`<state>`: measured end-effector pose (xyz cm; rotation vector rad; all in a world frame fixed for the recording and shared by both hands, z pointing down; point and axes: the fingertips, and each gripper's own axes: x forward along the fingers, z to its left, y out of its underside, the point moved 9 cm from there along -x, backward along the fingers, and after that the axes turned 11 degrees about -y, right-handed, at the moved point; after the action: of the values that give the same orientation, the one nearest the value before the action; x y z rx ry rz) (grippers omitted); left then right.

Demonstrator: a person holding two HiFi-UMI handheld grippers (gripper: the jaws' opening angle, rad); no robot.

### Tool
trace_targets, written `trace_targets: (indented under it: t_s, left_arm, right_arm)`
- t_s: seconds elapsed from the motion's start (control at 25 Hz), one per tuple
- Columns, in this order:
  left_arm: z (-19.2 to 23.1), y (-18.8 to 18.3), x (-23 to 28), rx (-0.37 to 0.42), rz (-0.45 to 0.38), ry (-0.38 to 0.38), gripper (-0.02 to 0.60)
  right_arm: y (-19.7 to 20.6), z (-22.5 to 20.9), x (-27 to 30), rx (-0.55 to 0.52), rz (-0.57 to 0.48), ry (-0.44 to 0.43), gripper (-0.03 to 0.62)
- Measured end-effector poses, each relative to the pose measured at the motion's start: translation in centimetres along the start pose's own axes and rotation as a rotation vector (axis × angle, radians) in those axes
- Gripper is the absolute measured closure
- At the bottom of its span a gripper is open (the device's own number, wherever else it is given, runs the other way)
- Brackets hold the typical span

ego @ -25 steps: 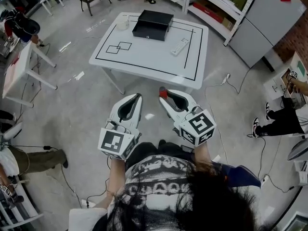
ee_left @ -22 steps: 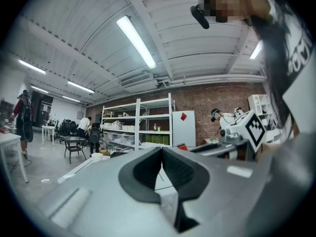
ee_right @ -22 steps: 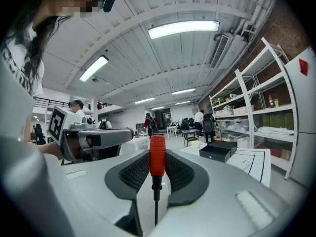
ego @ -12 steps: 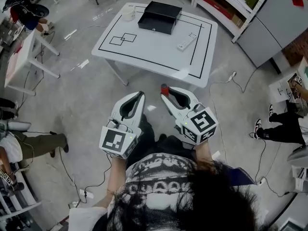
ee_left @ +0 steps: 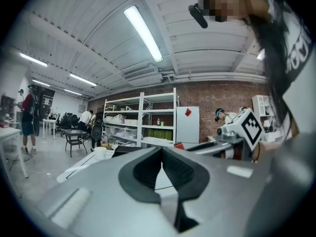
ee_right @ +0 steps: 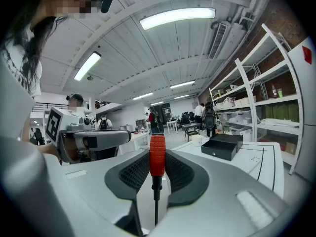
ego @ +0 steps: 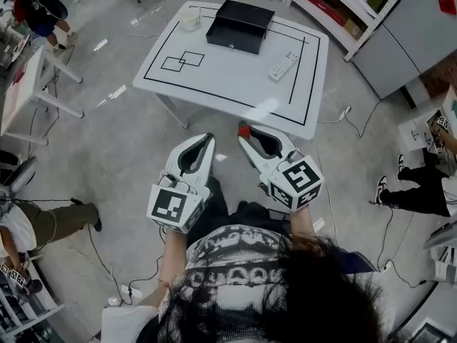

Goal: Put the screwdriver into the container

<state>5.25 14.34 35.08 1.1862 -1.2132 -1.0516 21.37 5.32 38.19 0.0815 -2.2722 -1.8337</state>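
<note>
1. Holding one screwdriver point(ee_right: 157, 156) with a ribbed red handle and a thin dark shaft, the right hand-held gripper point(ego: 246, 136) has its jaws clamped on it, above the floor and short of the worktop's near edge.
2. The screwdriver's long axis follows the jaws: the handle points forward past the tips toward the worktop, and the shaft runs back toward the person.
3. Just beside it, the left hand-held gripper point(ego: 207, 140) has its jaws together, with nothing between them.
4. One open black rectangular container point(ego: 239, 26) sits at the far edge of the white, black-lined worktop point(ego: 228, 91). One white cup point(ego: 190, 20) and one white remote point(ego: 283, 66) are nearby.
5. Around them are a grey concrete floor point(ego: 128, 141) with cables, metal shelving point(ego: 335, 6), and people at the edges.
</note>
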Motion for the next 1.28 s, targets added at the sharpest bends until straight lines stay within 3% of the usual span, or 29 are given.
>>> trace_targets:
  t_s: [0.56, 1.28]
  left_arm:
    - [13.2, -2.3, 8.8, 0.020, -0.010, 0.117, 0.581]
    - [24.9, -1.5, 14.5, 0.006, -0.007, 0.258, 0.581]
  right_arm:
    - [-4.6, -5.0, 12.6, -0.005, 0.013, 0.099, 0.491]
    - [-5.8, -7.2, 23.2, 0.017, 0.028, 0.258, 0.491]
